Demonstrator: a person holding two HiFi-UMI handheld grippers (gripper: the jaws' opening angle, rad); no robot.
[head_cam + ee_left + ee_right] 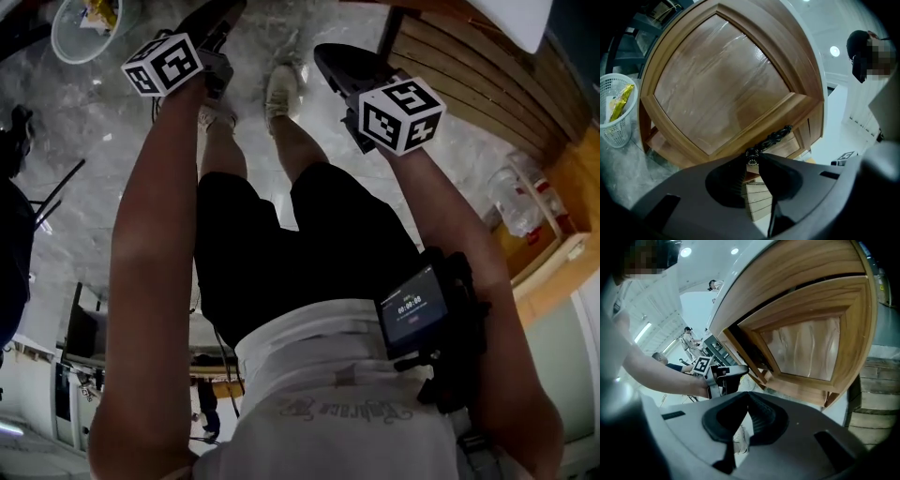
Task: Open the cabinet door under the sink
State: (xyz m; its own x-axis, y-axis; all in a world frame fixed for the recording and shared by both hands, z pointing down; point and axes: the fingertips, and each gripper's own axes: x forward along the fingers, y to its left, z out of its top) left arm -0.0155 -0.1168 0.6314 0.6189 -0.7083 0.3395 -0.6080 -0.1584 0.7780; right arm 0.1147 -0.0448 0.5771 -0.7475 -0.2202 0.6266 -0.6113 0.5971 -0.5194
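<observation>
Holding door handle [771, 138], left gripper [753, 158]; shirt lettering [342, 410] blurred.

Grey marbled floor [103, 178], wooden cabinet [717, 79] standing on it, white mesh basket [614, 126] on the floor just beside the cabinet, a person's pale shoes [281, 89] planted near the cabinet's front

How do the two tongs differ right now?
The left tongs grip the black handle of the cabinet door; the right tongs are shut on nothing. The left tongs are at the door; the right tongs are clear of it. Both have the same dark two-jaw shape.
</observation>
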